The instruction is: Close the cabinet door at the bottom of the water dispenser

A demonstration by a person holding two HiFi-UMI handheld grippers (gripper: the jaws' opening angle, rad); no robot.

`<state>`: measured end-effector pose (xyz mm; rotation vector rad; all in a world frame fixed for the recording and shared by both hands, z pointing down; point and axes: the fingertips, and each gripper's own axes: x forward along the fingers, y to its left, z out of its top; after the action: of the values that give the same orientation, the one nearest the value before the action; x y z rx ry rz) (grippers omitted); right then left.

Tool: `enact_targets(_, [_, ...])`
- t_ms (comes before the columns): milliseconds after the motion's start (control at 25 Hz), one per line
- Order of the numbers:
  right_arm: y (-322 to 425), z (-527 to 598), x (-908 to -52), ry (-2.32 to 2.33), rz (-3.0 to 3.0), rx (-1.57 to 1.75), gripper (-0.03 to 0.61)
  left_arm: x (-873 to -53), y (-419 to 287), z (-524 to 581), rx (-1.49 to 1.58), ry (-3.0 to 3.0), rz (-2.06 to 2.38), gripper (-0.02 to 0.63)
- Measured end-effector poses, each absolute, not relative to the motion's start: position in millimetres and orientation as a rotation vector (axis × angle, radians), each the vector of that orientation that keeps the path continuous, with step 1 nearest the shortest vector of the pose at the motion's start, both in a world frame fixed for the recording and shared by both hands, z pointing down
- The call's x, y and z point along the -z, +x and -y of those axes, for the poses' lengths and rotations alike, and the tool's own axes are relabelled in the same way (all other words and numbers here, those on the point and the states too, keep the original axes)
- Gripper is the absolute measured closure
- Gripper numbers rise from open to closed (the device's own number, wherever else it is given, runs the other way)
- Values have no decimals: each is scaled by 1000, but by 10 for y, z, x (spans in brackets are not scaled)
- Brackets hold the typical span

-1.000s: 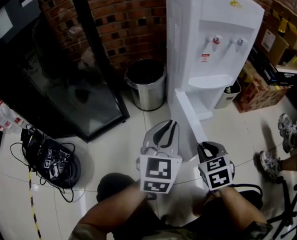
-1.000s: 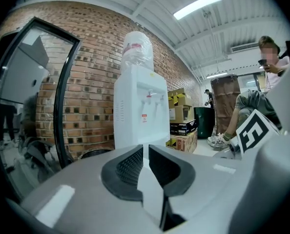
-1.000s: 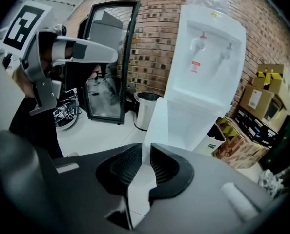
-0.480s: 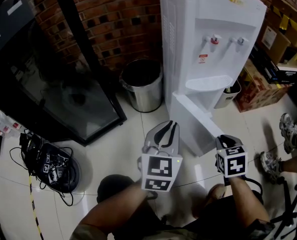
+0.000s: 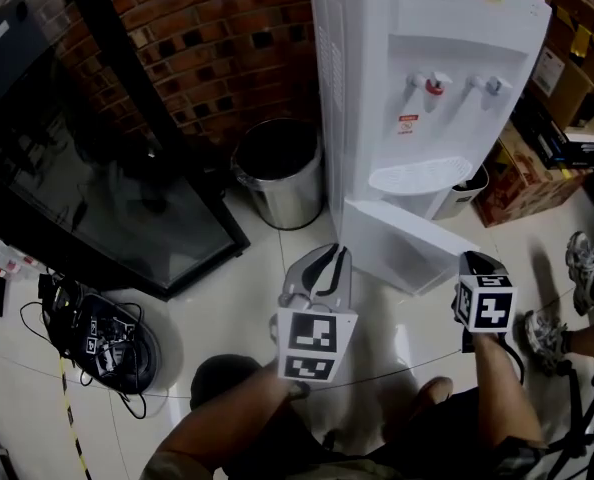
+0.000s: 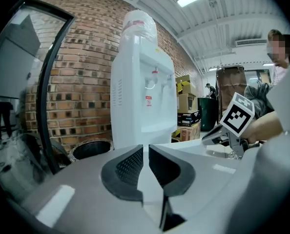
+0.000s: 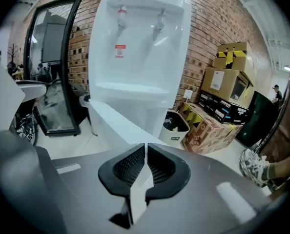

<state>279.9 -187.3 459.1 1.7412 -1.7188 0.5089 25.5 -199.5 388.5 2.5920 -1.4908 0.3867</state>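
Observation:
The white water dispenser stands against the brick wall. Its bottom cabinet door hangs partly swung out, with its free edge toward the right. My right gripper is at that free edge. In the right gripper view the door runs up to the tips of the right gripper, whose jaws are closing to a thin slit with nothing seen between them. My left gripper hovers shut in front of the dispenser, left of the door and apart from it. The left gripper holds nothing.
A steel bin stands left of the dispenser, with a black glass-door cooler further left. Cardboard boxes and a small white bin sit to the right. A cable bundle lies on the floor at left. A person's shoes are at the right edge.
The cabinet door has swung from pointing toward me to lying more across the dispenser's front. My right gripper moved right with its free edge. The left gripper shifted little.

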Motion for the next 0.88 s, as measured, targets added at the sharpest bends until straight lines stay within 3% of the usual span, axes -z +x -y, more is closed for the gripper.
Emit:
enact_targets(480, [3266, 2793, -4613, 1995, 1761, -545, 578, -3987, 501, 2354, -397, 2606, 1437, 578])
enact_targets(880, [3345, 3379, -4835, 2092, 1860, -640, 578, -4096, 284, 2601, -474, 2564, 1501, 578])
